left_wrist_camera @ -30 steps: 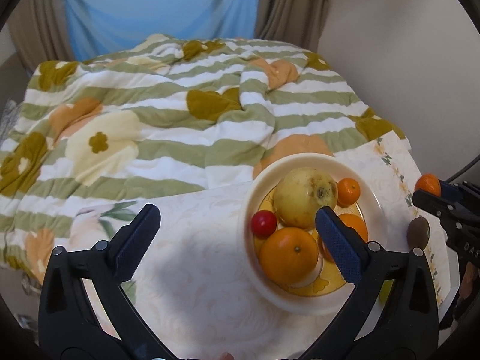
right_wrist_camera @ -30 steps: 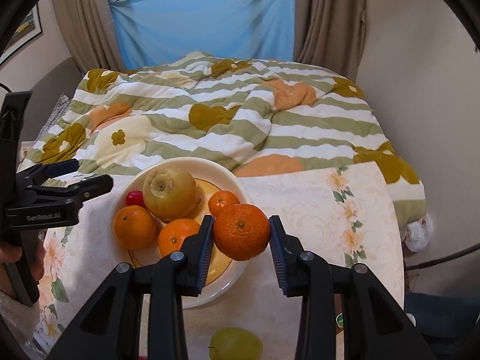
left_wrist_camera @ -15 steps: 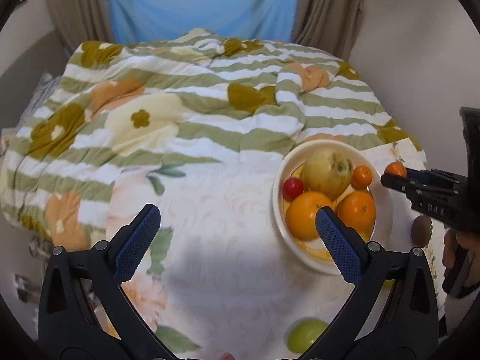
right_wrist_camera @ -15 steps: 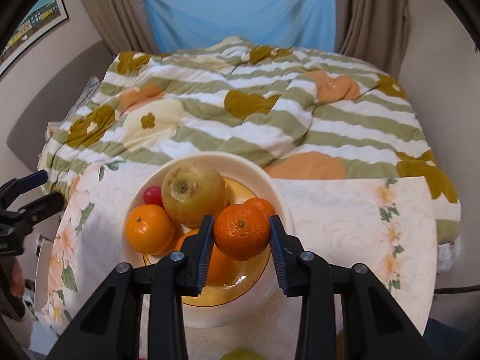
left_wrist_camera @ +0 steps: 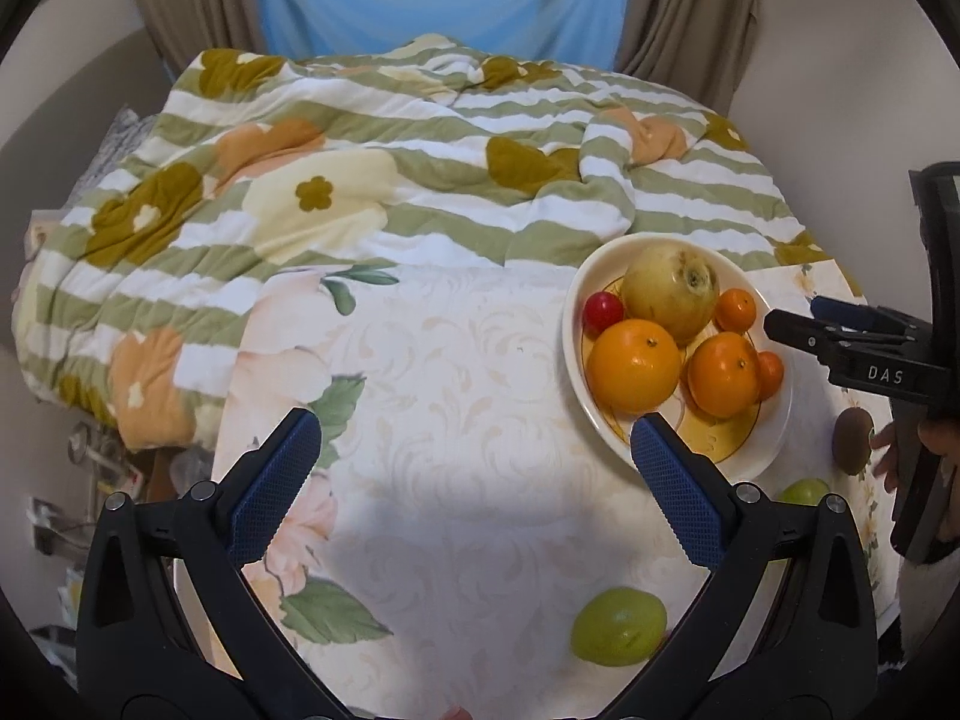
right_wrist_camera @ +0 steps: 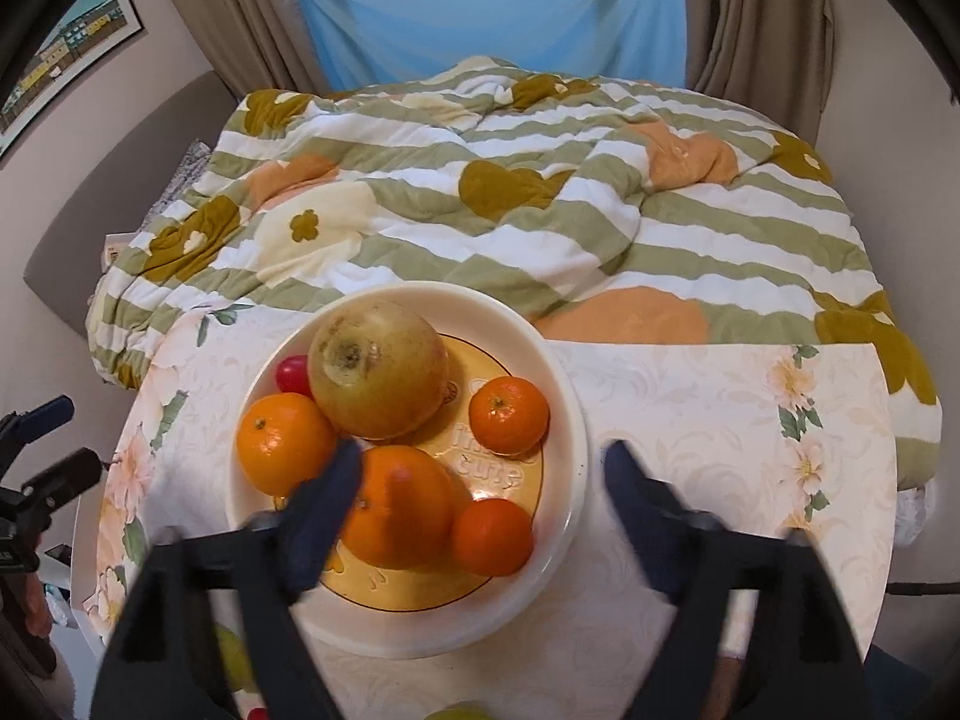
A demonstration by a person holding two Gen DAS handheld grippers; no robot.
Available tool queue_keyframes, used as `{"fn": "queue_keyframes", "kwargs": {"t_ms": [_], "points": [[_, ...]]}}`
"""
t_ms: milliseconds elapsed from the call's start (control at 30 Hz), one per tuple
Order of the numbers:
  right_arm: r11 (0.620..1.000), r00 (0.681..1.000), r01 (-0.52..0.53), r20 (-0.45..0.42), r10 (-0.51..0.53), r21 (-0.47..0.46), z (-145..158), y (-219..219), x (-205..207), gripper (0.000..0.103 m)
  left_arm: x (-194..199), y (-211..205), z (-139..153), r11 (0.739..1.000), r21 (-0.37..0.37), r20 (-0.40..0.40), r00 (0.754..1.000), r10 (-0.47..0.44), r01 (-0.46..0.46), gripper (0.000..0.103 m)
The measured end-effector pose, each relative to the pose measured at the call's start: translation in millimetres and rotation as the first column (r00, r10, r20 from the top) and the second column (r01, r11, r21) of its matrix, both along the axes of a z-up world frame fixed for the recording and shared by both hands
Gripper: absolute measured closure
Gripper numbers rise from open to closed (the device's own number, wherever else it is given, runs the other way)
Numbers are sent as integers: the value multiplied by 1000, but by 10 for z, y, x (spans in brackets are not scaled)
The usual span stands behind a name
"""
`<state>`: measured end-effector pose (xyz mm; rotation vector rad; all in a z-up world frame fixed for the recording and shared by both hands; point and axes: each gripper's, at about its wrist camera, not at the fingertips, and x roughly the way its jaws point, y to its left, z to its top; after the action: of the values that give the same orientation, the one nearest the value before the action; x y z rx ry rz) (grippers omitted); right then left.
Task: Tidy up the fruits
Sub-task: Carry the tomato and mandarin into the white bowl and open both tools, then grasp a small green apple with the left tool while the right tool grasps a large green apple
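Right wrist view: the right gripper (right_wrist_camera: 480, 468) hangs spread and empty over the bowl (right_wrist_camera: 564, 420), its fingers blurred, with a small mandarin (right_wrist_camera: 493, 537) lying on the near side of the bowl between them. This looks like the moment just after a drop-off.

Fruit outside the bowl remains: in the left wrist view a green fruit (left_wrist_camera: 618, 627) lies on the table (left_wrist_camera: 456, 420) near the left gripper (left_wrist_camera: 474, 456), which is also spread and empty; a second green one (left_wrist_camera: 804, 491) and a kiwi (left_wrist_camera: 852, 439) lie beside the bowl's right edge.

The next move likely calls for lifting clear, then reaching for a loose fruit. The bowl is crowded with oranges (right_wrist_camera: 282, 450) and a big yellow fruit (right_wrist_camera: 378, 375), so rolling is a risk.
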<state>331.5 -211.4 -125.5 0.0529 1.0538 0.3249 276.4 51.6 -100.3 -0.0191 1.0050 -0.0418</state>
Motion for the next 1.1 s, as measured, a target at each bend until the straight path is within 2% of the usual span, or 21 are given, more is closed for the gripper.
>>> {"fn": "queue_keyframes", "kwargs": {"t_ms": [33, 100, 133, 433, 733, 933, 1100], "points": [[1000, 1000, -1, 6, 1, -4, 17, -1, -12, 14, -21, -3, 10, 1000, 2, 2, 1000, 3, -3, 0], [1000, 1000, 3, 20, -2, -14, 51, -10, -44, 2, -48, -12, 30, 1000, 4, 5, 1000, 7, -7, 0], [1000, 1000, 3, 29, -2, -14, 69, -17, -56, 0, -68, -17, 48, 1000, 5, 8, 1000, 11, -11, 0], [999, 995, -25, 91, 28, -31, 373, -100, -256, 0, -243, -88, 292, 999, 13, 53, 998, 37, -38, 0], [999, 991, -43, 125, 45, -21, 759, -215, -674, 0, -608, -164, 582, 998, 11, 104, 992, 66, -68, 0], [999, 990, -43, 136, 47, -28, 855, -300, -947, 0, -895, -235, 644, 998, 3, 127, 990, 66, -67, 0], [998, 988, -44, 147, 49, -34, 818, -369, -1182, 0, -1076, -293, 596, 999, 5, 127, 991, 51, -52, 0]]}}
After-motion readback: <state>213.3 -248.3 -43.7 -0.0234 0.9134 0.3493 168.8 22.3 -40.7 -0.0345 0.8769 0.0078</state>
